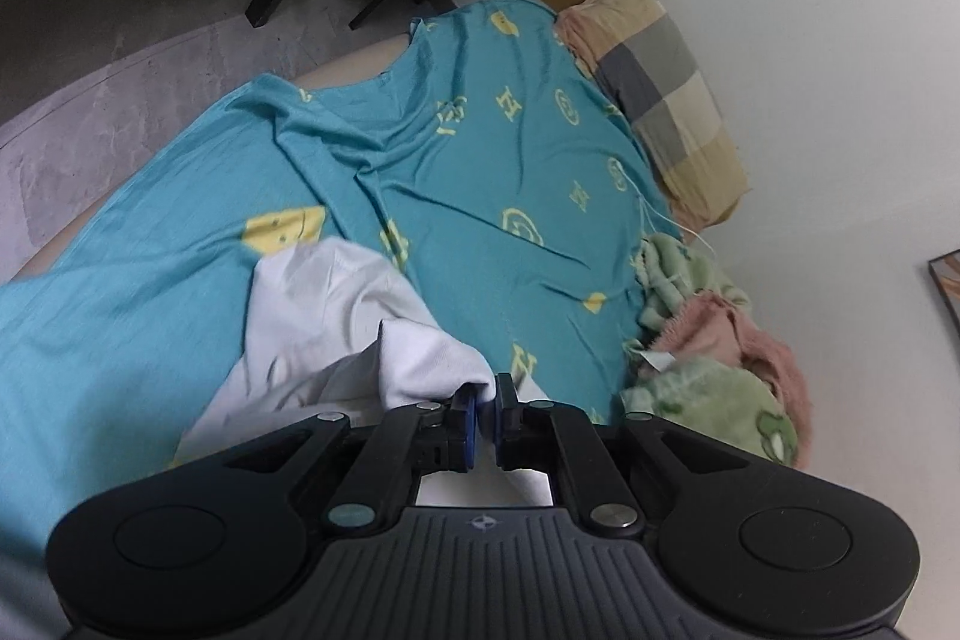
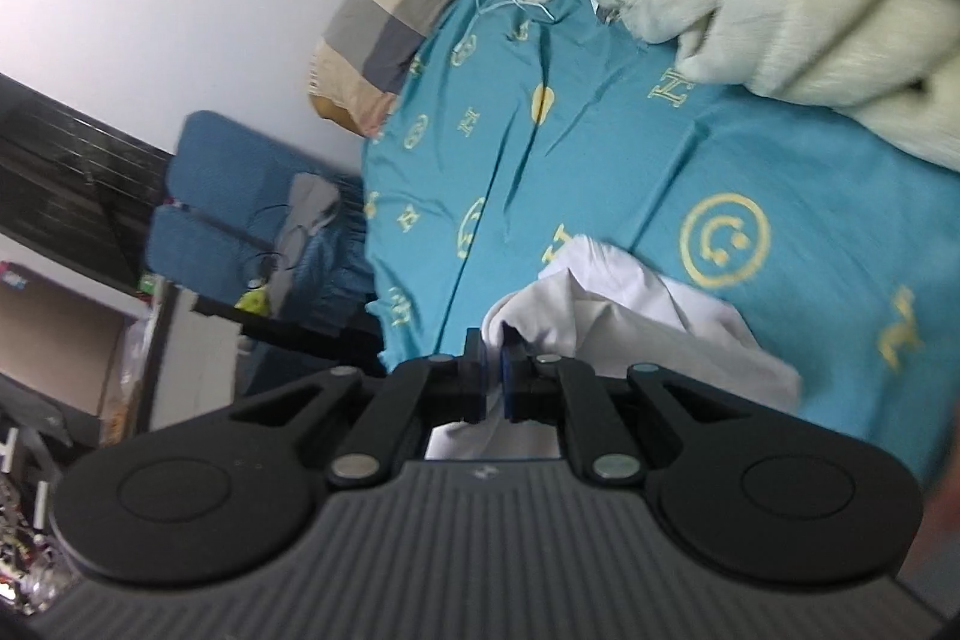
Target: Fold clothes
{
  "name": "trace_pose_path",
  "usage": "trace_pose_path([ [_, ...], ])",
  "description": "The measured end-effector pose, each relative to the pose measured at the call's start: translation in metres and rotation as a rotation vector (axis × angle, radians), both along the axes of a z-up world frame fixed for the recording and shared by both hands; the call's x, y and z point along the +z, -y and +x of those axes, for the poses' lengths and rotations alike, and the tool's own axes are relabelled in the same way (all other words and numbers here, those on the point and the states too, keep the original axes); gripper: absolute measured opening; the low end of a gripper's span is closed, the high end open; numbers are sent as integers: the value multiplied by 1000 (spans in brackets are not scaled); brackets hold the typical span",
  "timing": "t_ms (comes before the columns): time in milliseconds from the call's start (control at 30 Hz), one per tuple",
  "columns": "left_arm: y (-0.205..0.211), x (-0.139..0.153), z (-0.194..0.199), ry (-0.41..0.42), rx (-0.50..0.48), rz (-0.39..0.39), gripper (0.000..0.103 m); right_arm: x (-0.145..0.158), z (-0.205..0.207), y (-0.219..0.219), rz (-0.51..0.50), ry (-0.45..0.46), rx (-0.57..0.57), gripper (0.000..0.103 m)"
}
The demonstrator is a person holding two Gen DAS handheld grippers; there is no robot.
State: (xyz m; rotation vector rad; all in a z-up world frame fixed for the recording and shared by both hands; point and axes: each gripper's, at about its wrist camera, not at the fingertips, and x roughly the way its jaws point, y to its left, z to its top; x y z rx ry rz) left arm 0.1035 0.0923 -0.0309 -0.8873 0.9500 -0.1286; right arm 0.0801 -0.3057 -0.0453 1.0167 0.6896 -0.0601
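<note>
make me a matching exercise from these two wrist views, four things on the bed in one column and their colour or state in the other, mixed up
Things:
1. bedsheet
2. pillow
3. white garment
4. fleece blanket

Descriptions:
A. pinched in both grippers
B. teal with yellow smiley faces and letters
C. grey, cream and yellow checks, against the wall
D. green and pink, bunched up beside the wall

Pairs: 1-B, 2-C, 3-A, 4-D

The left gripper and the right gripper are each shut on the garment.
</note>
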Motion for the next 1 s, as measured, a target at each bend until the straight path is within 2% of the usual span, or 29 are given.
trace_pose_path([
  [200, 14, -58, 80, -13, -43, 61, 8, -50, 68, 2, -18, -74, 3, 8],
  [367, 19, -108, 109, -8, -95, 90, 8, -91, 104, 6, -46, -137, 28, 8],
  [433, 21, -118, 114, 3, -123, 126, 8, -102, 113, 8, -31, -159, 25, 8],
  [500, 25, -123, 118, 13, -149, 163, 9, -108, 119, 7, -44, -171, 34, 8],
  [633, 36, -116, 117, 48, -185, 246, 12, -105, 119, 3, -77, -165, 53, 10],
  [733, 46, -106, 109, 105, -228, 325, 31, -94, 115, -4, -125, -140, 96, 13],
  [767, 51, -102, 105, 131, -246, 363, 38, -89, 113, -7, -145, -126, 115, 22],
  [800, 56, -97, 101, 161, -265, 406, 46, -83, 111, -11, -165, -100, 137, 39],
  [833, 62, -93, 96, 194, -278, 449, 53, -77, 108, -15, -185, -69, 158, 49],
  [867, 67, -89, 91, 228, -290, 491, 66, -71, 106, -20, -208, -34, 183, 67],
  [900, 72, -87, 87, 260, -301, 526, 75, -66, 105, -24, -232, 2, 211, 77],
  [1000, 87, -84, 80, 316, -339, 632, 80, -61, 110, -42, -360, 40, 275, 77],
])
